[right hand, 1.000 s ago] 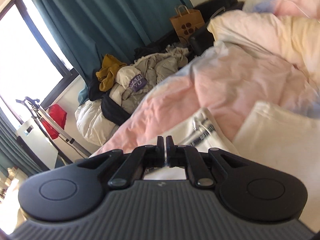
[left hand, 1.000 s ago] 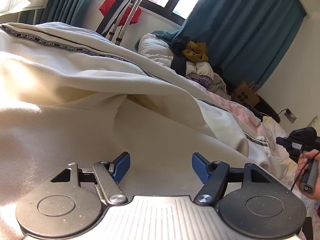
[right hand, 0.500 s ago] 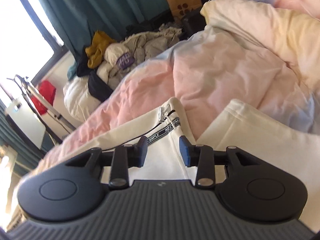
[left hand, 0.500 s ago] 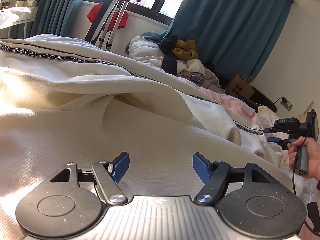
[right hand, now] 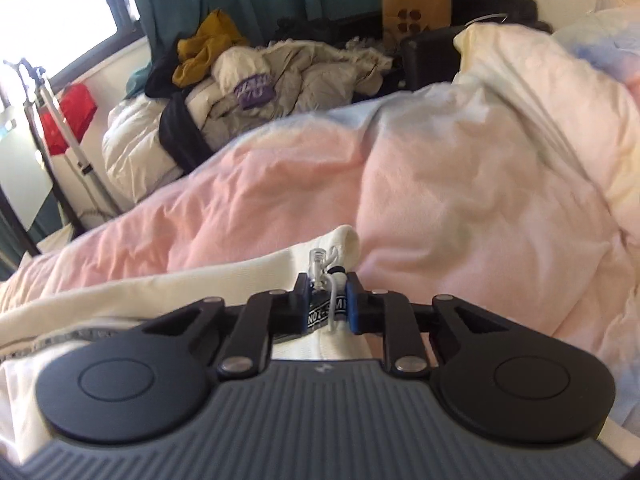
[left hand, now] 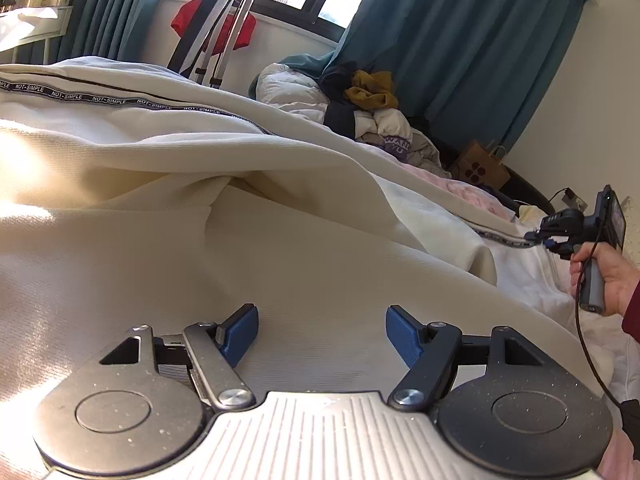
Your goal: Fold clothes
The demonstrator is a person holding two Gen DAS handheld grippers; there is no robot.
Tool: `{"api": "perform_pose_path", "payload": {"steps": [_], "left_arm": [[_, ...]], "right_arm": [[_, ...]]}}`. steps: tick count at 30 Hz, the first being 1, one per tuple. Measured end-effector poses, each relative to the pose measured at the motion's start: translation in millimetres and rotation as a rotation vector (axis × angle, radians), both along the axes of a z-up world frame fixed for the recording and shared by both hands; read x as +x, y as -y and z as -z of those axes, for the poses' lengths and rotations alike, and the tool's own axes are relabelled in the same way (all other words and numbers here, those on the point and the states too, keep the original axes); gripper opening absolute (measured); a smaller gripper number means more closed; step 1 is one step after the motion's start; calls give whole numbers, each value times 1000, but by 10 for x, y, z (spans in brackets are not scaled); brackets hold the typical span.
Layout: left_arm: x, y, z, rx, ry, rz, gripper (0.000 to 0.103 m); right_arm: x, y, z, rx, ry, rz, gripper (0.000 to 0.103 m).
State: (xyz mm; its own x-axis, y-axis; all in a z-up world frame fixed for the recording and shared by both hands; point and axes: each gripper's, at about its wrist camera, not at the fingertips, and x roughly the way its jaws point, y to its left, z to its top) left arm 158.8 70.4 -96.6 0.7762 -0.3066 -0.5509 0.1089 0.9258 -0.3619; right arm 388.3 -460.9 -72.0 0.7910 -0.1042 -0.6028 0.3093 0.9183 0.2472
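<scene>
**Cream garment spread on a bed, its taped end clamped by the right tool**

Cream knit fabric of a garment [left hand: 280, 216] fills the left wrist view, lying in broad folds across the bed, with a black tape printed "NOT-SIMPLE" [left hand: 100, 98] running along its upper edge. The left hand-held gripper [left hand: 322, 330] sits low over this fabric with its blue pads [left hand: 240, 330] spread wide apart and nothing between them. At the right edge of the same view, the person's right hand [left hand: 612, 280] grips the handle of the right hand-held gripper [left hand: 546, 238], whose tips meet the far end of the garment. In the right wrist view, the right hand-held gripper [right hand: 326, 304] is clenched on that garment end [right hand: 340, 248]: the printed tape, a white cord and a clear cord stopper [right hand: 318, 264] sit between its closed-in fingers. A pink duvet [right hand: 320, 176] lies under and beyond the garment. Behind it, a pile of clothes [right hand: 248, 80] with a mustard item on top rests near a teal curtain [left hand: 460, 40]. A brown paper bag [right hand: 416, 4] stands against the wall, and a folded metal rack with a red item [left hand: 216, 24] stands below the window.
</scene>
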Motion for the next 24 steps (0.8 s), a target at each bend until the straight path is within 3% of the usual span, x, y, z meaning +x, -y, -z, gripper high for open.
{"api": "perform_pose_path", "payload": {"steps": [4,7,11,15,18,24], "left_arm": [[-12,-57,-77,-25,25,-9,73],[-7,-57,-92,8,51,-10,73],[62,-102,-42,4,46,-20,73],[171,-149,45,-33,10,-26,73],[184,-152,55,-36,7,-25,73],[145,-123,60,-26,8,-22,73]], "right_arm": [[159,-27,-404,-64,138,41,19],[437,-85,-633,-136,197,80,18],[839,-169,-703,-236,210,122,12],[865,-100,-501,-62,194,111,12],[600,-130,-390,-25,220,90,12],[-476,-238,-201,83,274,127,14]]}}
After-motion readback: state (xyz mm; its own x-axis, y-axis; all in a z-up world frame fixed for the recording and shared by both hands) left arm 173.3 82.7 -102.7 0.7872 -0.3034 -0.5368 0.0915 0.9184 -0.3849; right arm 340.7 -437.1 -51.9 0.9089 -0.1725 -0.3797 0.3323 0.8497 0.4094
